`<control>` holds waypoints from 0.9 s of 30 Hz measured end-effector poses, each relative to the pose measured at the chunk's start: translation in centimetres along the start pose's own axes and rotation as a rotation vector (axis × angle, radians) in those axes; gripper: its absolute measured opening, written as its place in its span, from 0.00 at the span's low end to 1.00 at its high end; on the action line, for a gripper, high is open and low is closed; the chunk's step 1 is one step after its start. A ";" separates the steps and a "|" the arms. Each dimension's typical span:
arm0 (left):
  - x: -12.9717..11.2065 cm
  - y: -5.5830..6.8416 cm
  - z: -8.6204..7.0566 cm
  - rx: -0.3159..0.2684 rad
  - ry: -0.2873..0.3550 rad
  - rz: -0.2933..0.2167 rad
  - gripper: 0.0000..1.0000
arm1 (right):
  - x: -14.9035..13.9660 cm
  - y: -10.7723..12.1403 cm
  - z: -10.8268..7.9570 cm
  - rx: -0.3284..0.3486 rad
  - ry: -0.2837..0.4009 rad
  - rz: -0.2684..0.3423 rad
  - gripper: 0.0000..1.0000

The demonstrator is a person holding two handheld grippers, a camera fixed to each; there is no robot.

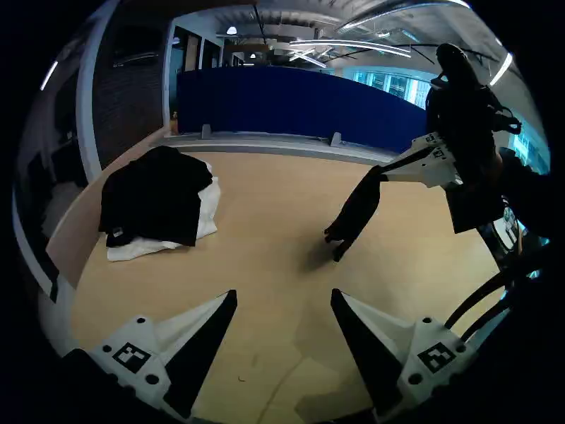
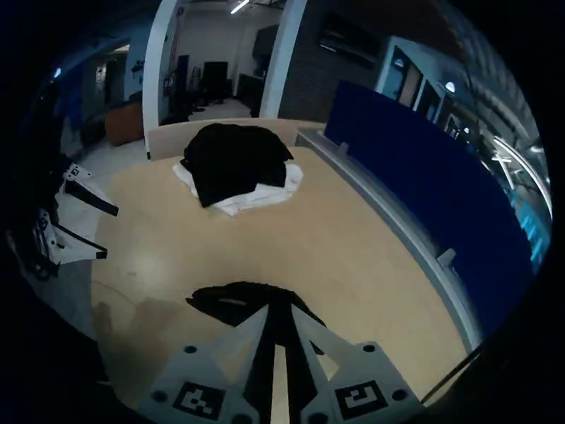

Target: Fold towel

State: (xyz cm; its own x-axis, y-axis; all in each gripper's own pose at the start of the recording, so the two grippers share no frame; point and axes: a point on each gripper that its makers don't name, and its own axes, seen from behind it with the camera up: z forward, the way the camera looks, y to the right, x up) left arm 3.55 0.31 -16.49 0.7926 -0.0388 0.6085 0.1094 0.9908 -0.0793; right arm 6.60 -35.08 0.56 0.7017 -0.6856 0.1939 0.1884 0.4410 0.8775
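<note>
A black towel (image 1: 357,212) hangs from my right gripper (image 1: 382,174), its lower end touching the light wooden table (image 1: 275,205). In the right gripper view that gripper (image 2: 280,309) is shut on the towel (image 2: 226,300), which bunches on the tabletop just ahead of the fingers. My left gripper (image 1: 282,293) is open low over the near part of the table, with nothing between its fingers. It appears again at the table's left edge in the right gripper view (image 2: 111,230), well apart from the towel.
A pile of black cloth on white cloth (image 1: 159,201) (image 2: 236,169) lies at the table's far end. A blue partition (image 1: 296,106) (image 2: 438,191) with a grey rail runs along one long edge. A person's dark sleeve (image 1: 466,120) holds the right gripper.
</note>
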 end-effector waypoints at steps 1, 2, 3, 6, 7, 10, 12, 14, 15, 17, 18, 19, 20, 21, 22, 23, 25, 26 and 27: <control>0.0 0.0 0.0 0.000 0.000 -0.001 0.99 | 0.0 0.1 0.0 -0.002 0.001 -0.001 0.07; 0.0 0.0 -0.1 0.000 0.001 -0.001 0.99 | 0.1 0.1 -0.1 -0.004 0.001 -0.001 0.07; 0.1 -0.1 -0.1 0.000 0.001 -0.002 0.99 | 0.2 0.2 -0.1 -0.007 0.003 -0.002 0.07; 0.1 -0.2 -0.3 0.001 0.003 -0.002 0.99 | 0.7 0.5 -0.3 -0.021 0.010 -0.003 0.07; 0.2 -0.2 -0.3 0.000 0.003 -0.003 0.99 | 0.6 0.5 -0.3 -0.017 0.005 -0.005 0.07; 0.3 -0.2 -0.3 -0.002 0.007 -0.004 0.99 | 0.6 0.6 -0.6 -0.013 0.001 -0.010 0.07; 0.4 -0.2 -0.3 -0.002 0.011 -0.003 0.99 | 0.7 0.8 -0.8 -0.016 0.006 -0.012 0.07; 0.3 -0.1 -0.2 -0.004 0.011 -0.003 0.99 | 1.0 0.8 -0.9 -0.015 0.014 -0.007 0.07; 0.3 -0.1 -0.2 -0.005 0.011 -0.003 0.99 | 1.1 0.8 -1.0 -0.014 0.018 -0.004 0.07; 0.4 0.0 -0.2 -0.005 0.011 -0.001 0.99 | 1.3 0.9 -1.1 -0.015 0.022 0.001 0.07; 0.4 0.0 -0.2 -0.006 0.012 -0.001 0.99 | 1.4 0.9 -1.2 -0.016 0.025 0.003 0.07; 0.4 0.0 -0.2 -0.008 0.013 0.000 0.99 | 1.4 1.0 -1.3 -0.017 0.026 0.005 0.07; 0.5 0.1 -0.2 -0.009 0.014 0.001 0.99 | 1.4 1.0 -1.4 -0.018 0.027 0.007 0.07; 0.6 0.2 -0.2 -0.011 0.016 0.001 0.99 | 1.4 1.1 -1.6 -0.019 0.029 0.010 0.07; 0.7 0.2 -0.2 -0.013 0.018 0.002 0.99 | 1.4 1.2 -1.7 -0.020 0.029 0.014 0.07; 0.8 0.3 -0.2 -0.015 0.020 0.002 0.99 | 1.4 1.3 -1.9 -0.021 0.029 0.018 0.07; 1.0 0.4 -0.2 -0.020 0.022 0.004 0.99 | 1.3 1.6 -2.4 -0.026 0.032 0.030 0.07; 1.0 0.5 -0.1 -0.022 0.023 0.006 0.99 | 1.3 1.9 -2.6 -0.029 0.033 0.037 0.07; 1.1 0.6 -0.1 -0.025 0.022 0.008 0.99 | 1.3 2.1 -2.9 -0.033 0.035 0.045 0.07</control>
State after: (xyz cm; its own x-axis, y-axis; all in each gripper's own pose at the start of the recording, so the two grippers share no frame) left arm 4.51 0.85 -15.96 0.8068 -0.0340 0.5898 0.1176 0.9876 -0.1040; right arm 9.90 -33.32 1.41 0.7334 -0.6442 0.2170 0.1782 0.4902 0.8532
